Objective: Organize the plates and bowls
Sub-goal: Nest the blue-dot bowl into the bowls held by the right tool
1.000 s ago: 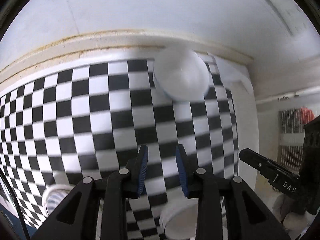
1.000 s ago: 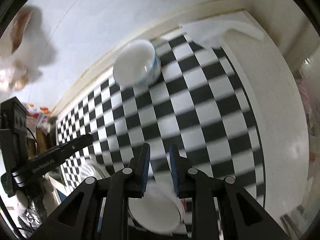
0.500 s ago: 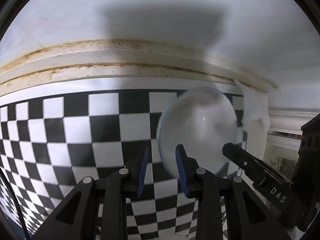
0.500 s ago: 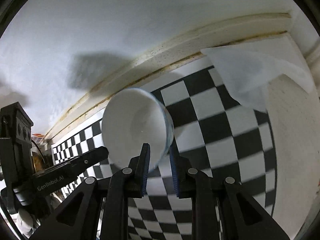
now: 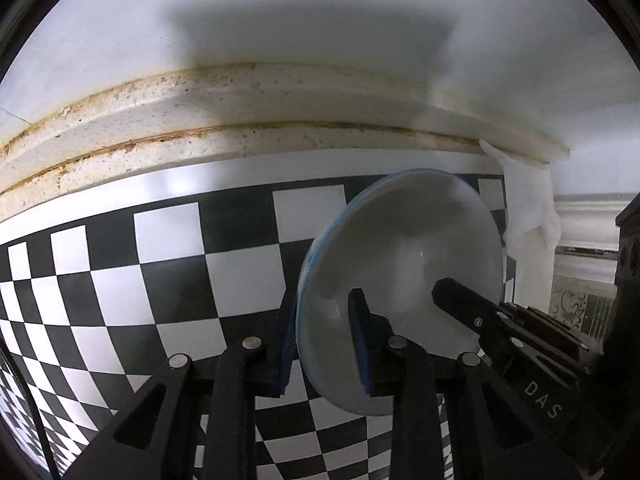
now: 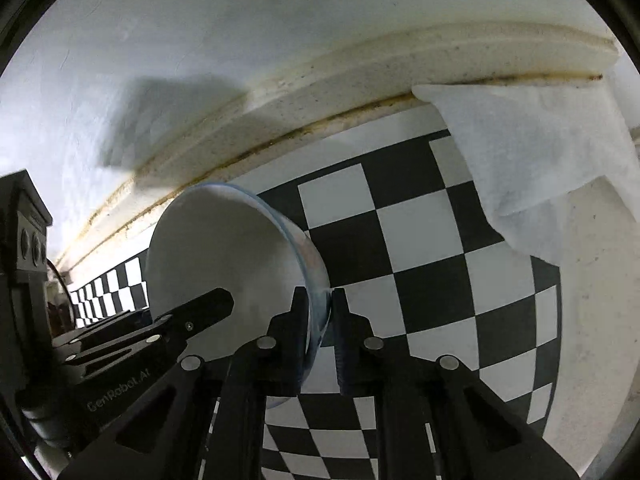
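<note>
At the bottom centre of the left wrist view, the left gripper (image 5: pixel 326 340) pinches the near-left rim of a white bowl (image 5: pixel 404 264) with a faint blue edge, one blue-padded finger outside the wall and the other inside the hollow. In the right wrist view the right gripper (image 6: pixel 320 336), also at bottom centre, has its jaws pressed onto the opposite rim of the same bowl (image 6: pixel 224 252), the thin wall caught between the two pads. Each gripper shows in the other's view as a black finger reaching into the bowl's mouth, lower right in the left view and lower left in the right. The bowl's inside looks bare and white, with nothing in it. Under and around the bowl lies a black-and-white checkered mat (image 5: pixel 168 280), filling the lower half of both frames. Beyond the bowl, at the right edge of the mat, a white cloth (image 6: pixel 536 148) drapes over the mat's corner. Farther back runs a cream, stained ledge (image 5: pixel 240 112), and above it a pale wall (image 5: pixel 320 8) carrying dark shadows.
</note>
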The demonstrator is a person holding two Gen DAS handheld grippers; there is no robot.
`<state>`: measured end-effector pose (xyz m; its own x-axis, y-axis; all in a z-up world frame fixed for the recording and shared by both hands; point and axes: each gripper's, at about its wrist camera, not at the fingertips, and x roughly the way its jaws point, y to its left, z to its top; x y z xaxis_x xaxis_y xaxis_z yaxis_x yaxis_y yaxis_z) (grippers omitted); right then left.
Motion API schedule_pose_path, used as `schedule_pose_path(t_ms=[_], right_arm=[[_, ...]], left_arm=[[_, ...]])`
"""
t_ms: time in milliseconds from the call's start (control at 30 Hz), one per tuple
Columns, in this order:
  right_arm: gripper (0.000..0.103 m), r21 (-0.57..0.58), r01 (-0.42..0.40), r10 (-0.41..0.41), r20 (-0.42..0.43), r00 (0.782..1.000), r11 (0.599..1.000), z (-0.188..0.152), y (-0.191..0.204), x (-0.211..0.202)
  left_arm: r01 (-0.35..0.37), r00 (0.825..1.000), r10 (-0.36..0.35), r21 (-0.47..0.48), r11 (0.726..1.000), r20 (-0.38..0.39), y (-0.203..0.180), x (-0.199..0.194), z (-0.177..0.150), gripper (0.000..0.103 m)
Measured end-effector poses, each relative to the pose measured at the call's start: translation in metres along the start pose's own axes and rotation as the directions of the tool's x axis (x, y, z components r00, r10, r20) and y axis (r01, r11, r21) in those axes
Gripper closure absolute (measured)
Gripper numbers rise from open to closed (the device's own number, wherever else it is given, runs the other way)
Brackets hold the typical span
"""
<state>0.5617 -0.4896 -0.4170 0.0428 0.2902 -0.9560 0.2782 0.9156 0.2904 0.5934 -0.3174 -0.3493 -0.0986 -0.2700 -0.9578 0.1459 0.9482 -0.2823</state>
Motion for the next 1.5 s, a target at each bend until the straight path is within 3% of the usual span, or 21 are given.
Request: schedule_pose_path(t_ms=[400, 733, 967, 1233, 1500], right_arm=[[0.091, -0.026, -0.018, 0.019, 0.058, 0.998, 1.000, -0.034, 0.015, -0.041], [0.091, -0.049, -0.028, 0.035, 0.150, 0.988, 0.998, -0.098, 0.047, -0.101], [0.091, -0.048, -0.029, 0.038, 0.204, 0.978, 0.998, -0.160, 0.036, -0.158], [0.091, -0.025, -0.012, 0.017, 0.225, 0.974, 1.000, -0.235, 0.027, -0.181], [0.091, 0.020, -0.010, 0.006, 0.168, 0.986, 1.000, -0.299, 0.008, -0.158]], left_arm=[[-0.003, 0.997, -0.003, 0.067, 0.998, 0.083, -0.016, -0.043, -0.040, 0.080], [0.005, 0.987, -0.026, 0.129, 0.992, 0.161, -0.029, -0.102, -0.100, 0.080], [0.000, 0.978, -0.040, 0.191, 0.982, 0.203, -0.034, -0.135, -0.161, 0.080], [0.009, 0.982, -0.053, 0.239, 0.971, 0.179, -0.038, -0.134, -0.230, 0.080], [0.018, 0.995, -0.041, 0.247, 0.969, 0.087, -0.030, -0.101, -0.279, 0.080]])
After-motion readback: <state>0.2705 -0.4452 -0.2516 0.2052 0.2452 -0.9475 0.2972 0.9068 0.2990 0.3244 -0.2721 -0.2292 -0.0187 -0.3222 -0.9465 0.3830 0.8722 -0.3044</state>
